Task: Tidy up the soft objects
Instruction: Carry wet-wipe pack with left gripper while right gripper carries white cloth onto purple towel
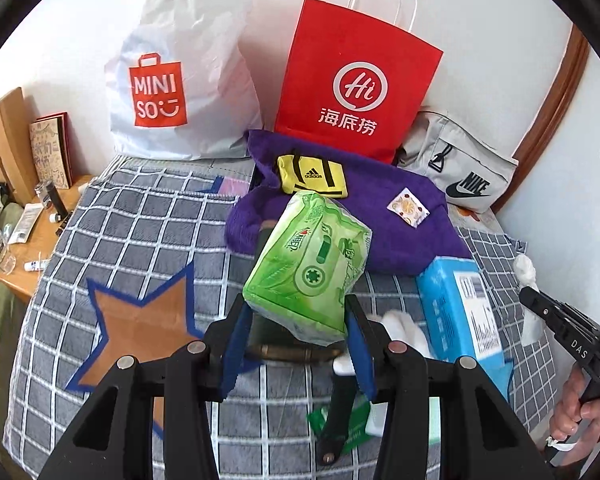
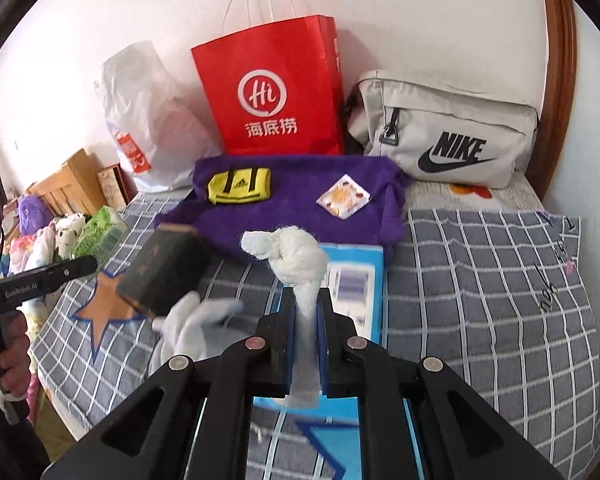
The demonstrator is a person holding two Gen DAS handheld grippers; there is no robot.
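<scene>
Left wrist view: left gripper [image 1: 296, 320] pinches the green tissue pack [image 1: 306, 264], lifted over the checked bedspread [image 1: 140, 232] — open cloth lies toward the bed's left edge.
Right wrist view: right gripper [image 2: 306, 320] is clamped on a knotted white cloth [image 2: 296, 256] above the blue box [image 2: 352, 280]; the purple towel [image 2: 292, 200] lies beyond.

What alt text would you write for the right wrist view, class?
The right gripper pinches a knotted white cloth above a checked bedspread. Behind lie a blue box, a purple towel, a red paper bag and a grey Nike bag.
</scene>
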